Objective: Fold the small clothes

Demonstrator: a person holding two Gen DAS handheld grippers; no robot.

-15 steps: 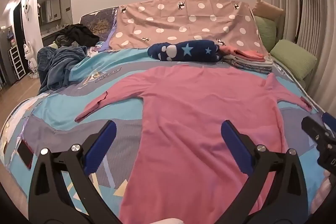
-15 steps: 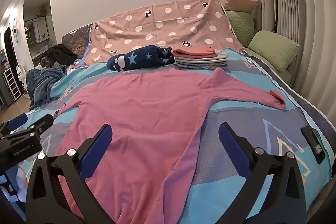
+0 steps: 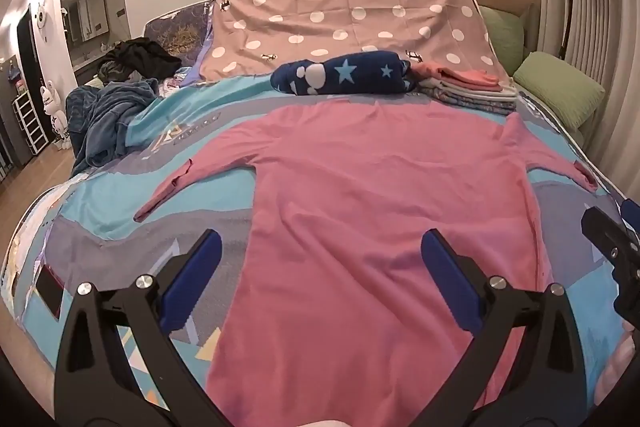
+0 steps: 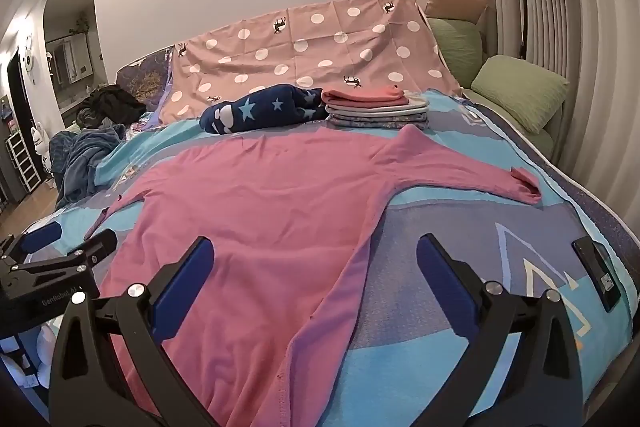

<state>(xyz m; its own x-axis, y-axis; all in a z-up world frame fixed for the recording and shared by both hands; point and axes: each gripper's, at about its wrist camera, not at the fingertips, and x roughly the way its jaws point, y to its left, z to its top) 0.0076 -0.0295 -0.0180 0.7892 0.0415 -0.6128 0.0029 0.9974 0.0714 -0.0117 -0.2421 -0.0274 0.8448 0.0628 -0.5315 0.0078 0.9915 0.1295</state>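
Note:
A pink long-sleeved garment [image 3: 380, 195] [image 4: 260, 211] lies spread flat on the bed, both sleeves out to the sides. My left gripper [image 3: 320, 259] hovers open over its lower left part, nothing between the blue pads. My right gripper [image 4: 316, 259] hangs open above the garment's right side edge, also empty. Each gripper shows at the edge of the other's view: the right gripper [image 3: 612, 247] and the left gripper [image 4: 56, 259]. At the far end sit a stack of folded clothes [image 3: 468, 87] [image 4: 376, 107] and a rolled navy star-print piece [image 3: 344, 73] [image 4: 260, 109].
The bed cover [image 3: 104, 211] is blue and purple. A dotted pink sheet [image 3: 352, 19] drapes the headboard; green pillows [image 4: 520, 91] lie right. Crumpled blue and dark clothes [image 3: 108, 107] pile far left. A dark phone-like slab [image 4: 596, 267] rests near right; another [image 3: 48, 287] left.

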